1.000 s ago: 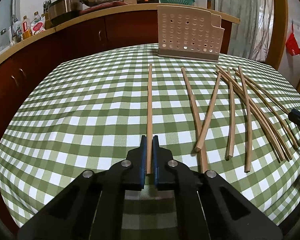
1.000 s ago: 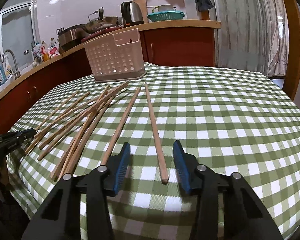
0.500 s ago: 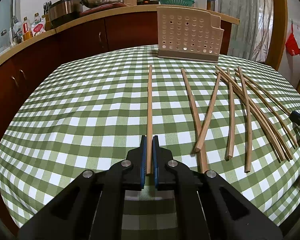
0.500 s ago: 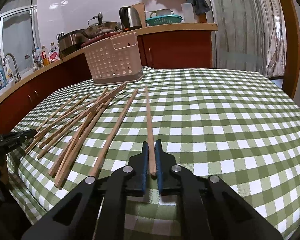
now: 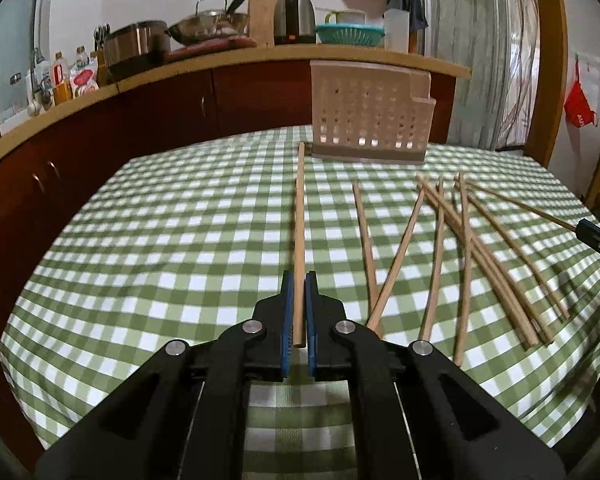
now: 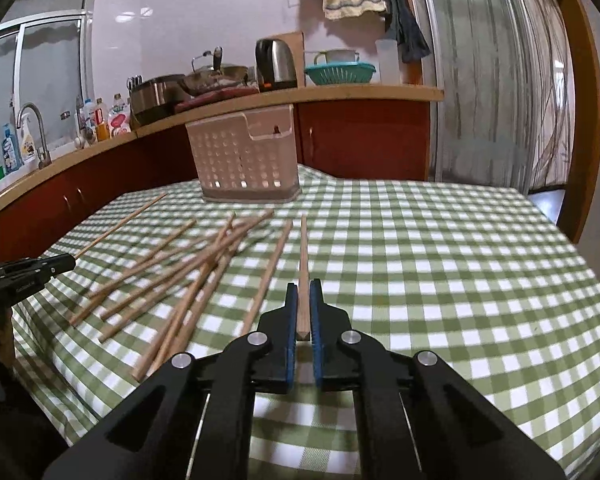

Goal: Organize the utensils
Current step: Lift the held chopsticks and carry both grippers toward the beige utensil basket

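My left gripper [image 5: 299,280] is shut on a long wooden chopstick [image 5: 299,220] that points toward the beige perforated basket [image 5: 370,114] at the table's far side. My right gripper [image 6: 304,290] is shut on another chopstick [image 6: 303,264], lifted off the cloth and also pointing toward the basket [image 6: 246,160]. Several more chopsticks [image 5: 464,240] lie scattered on the green checked tablecloth between the two grippers; they also show in the right wrist view [image 6: 188,276]. The left gripper appears at the right wrist view's left edge [image 6: 66,260].
The round table [image 6: 460,280] drops off at its edges. A wooden counter [image 5: 220,68] with pots, a kettle and bottles runs behind it, above dark red cabinets. A sliding glass door stands at the right.
The right gripper closed on a chopstick and raised it. Both grippers have lifted and tilted up, each holding its chopstick, so more of the kitchen shows.
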`<move>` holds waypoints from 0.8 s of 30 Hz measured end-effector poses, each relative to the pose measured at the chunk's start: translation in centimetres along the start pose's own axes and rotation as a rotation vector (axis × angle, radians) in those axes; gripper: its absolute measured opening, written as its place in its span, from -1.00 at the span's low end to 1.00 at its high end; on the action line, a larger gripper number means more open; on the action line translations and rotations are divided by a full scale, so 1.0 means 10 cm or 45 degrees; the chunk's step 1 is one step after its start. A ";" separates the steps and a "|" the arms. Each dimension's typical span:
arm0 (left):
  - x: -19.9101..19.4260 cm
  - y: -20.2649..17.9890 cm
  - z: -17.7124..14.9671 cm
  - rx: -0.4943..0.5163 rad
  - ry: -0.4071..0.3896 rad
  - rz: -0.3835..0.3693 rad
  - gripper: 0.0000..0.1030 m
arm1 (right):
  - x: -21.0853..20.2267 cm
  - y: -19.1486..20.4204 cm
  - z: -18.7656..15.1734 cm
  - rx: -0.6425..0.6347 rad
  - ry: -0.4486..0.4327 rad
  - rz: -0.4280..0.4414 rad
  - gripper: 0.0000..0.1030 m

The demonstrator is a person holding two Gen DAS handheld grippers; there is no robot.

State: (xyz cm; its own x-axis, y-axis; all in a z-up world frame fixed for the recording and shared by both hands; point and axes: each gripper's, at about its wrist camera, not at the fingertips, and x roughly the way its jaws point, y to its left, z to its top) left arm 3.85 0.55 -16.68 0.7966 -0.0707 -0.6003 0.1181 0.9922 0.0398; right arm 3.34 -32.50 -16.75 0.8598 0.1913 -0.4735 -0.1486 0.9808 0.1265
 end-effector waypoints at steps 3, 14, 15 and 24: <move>-0.10 0.00 0.07 0.004 -0.040 0.001 -0.88 | -0.06 0.01 0.08 -0.009 -0.028 -0.001 -0.87; -0.02 0.03 -0.05 -0.020 0.009 -0.012 -0.88 | -0.14 0.12 0.16 -0.028 -0.059 0.011 -0.87; 0.02 0.04 -0.08 -0.023 0.028 -0.012 -0.88 | -0.14 0.12 0.16 -0.028 -0.059 0.011 -0.87; 0.21 0.09 -0.25 -0.056 0.134 -0.022 -0.88 | -0.14 0.12 0.16 -0.022 -0.058 0.014 -0.87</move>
State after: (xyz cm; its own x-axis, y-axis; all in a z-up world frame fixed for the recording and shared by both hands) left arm 4.18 1.58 -19.87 0.7280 -0.0787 -0.6810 0.1031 0.9947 -0.0047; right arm 2.72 -31.66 -14.58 0.8792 0.2005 -0.4321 -0.1664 0.9792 0.1159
